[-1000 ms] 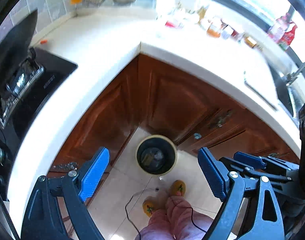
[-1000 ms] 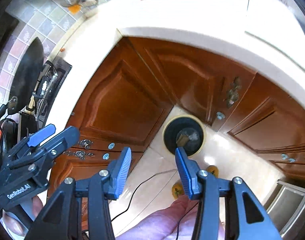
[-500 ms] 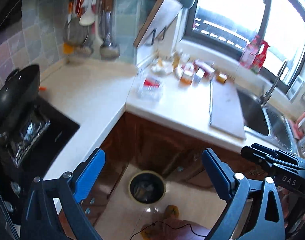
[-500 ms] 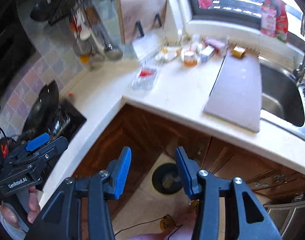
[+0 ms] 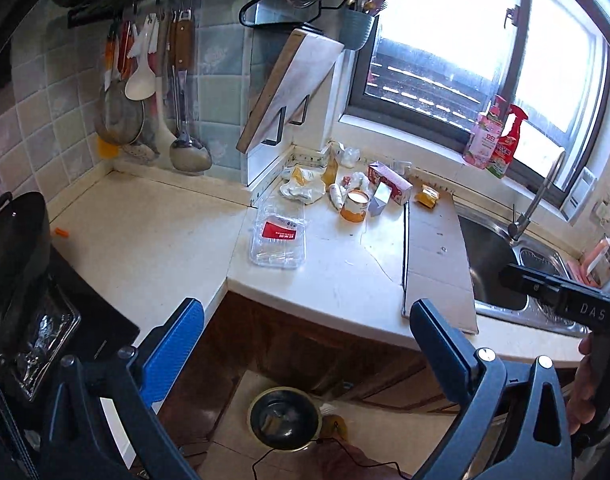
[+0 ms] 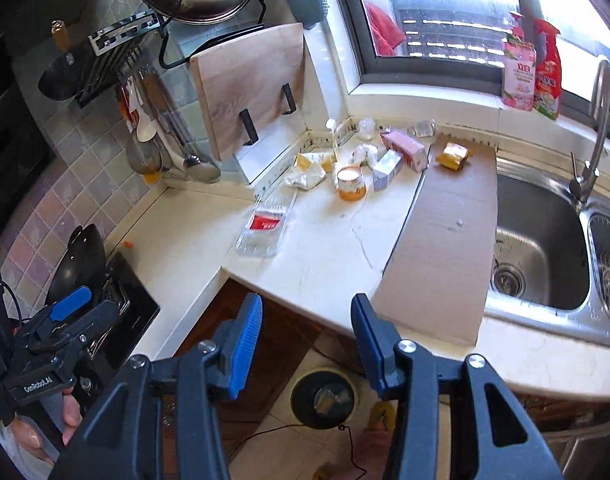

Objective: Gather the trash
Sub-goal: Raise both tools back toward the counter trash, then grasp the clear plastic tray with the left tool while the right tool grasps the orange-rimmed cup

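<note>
Left gripper (image 5: 305, 332): jaws wide, just opening further, nothing between them. Right gripper (image 6: 307, 324): jaws partly apart, empty. Trash on the counter (image 5: 153, 248): one clear tray (image 5: 279, 236), one orange cup (image 5: 355, 206), one pink carton (image 5: 389, 182). One bin (image 5: 285, 418) stands on the floor below.

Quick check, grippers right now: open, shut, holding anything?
Left gripper: open, empty, jaws just been opening wider.
Right gripper: open, nothing between the jaws.
</note>
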`<action>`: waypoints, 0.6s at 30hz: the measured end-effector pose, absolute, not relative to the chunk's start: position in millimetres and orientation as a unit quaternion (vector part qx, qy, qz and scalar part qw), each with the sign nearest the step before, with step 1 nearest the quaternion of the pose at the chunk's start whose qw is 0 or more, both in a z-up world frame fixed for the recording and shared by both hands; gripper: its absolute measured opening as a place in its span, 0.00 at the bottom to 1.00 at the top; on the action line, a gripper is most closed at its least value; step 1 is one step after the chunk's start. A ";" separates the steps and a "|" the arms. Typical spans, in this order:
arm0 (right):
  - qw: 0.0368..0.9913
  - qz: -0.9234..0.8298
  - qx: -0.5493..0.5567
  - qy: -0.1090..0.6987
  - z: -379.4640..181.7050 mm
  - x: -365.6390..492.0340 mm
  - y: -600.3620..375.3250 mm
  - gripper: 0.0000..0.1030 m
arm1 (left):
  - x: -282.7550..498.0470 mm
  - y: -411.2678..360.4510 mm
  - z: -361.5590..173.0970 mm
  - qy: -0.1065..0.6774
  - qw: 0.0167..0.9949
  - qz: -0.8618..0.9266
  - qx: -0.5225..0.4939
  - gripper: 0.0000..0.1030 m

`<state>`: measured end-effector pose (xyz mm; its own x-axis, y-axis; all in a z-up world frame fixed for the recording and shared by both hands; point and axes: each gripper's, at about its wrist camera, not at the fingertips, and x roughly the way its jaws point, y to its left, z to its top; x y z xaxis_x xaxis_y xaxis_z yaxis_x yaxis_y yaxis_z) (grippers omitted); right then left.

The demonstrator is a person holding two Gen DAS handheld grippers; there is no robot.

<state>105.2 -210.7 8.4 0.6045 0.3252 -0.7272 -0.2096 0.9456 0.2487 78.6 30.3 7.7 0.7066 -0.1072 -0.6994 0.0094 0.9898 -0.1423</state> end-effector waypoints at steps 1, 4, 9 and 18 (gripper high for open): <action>0.894 0.151 0.064 0.416 11.4 116.4 -211.4 0.47 | 92.3 33.1 5.2 0.387 0.919 -0.030 -0.073 0.99; 0.900 0.152 0.048 0.405 18.3 152.9 -213.2 0.55 | 132.1 42.5 -7.5 0.404 0.909 -0.023 -0.099 0.99; 0.899 0.158 0.033 0.408 12.6 235.3 -215.8 0.59 | 206.9 61.9 -44.7 0.448 0.883 -0.004 -0.143 0.99; 0.856 0.163 0.026 0.489 -69.9 379.6 -211.6 0.59 | 316.6 92.9 -139.4 0.521 0.830 0.046 -0.192 0.99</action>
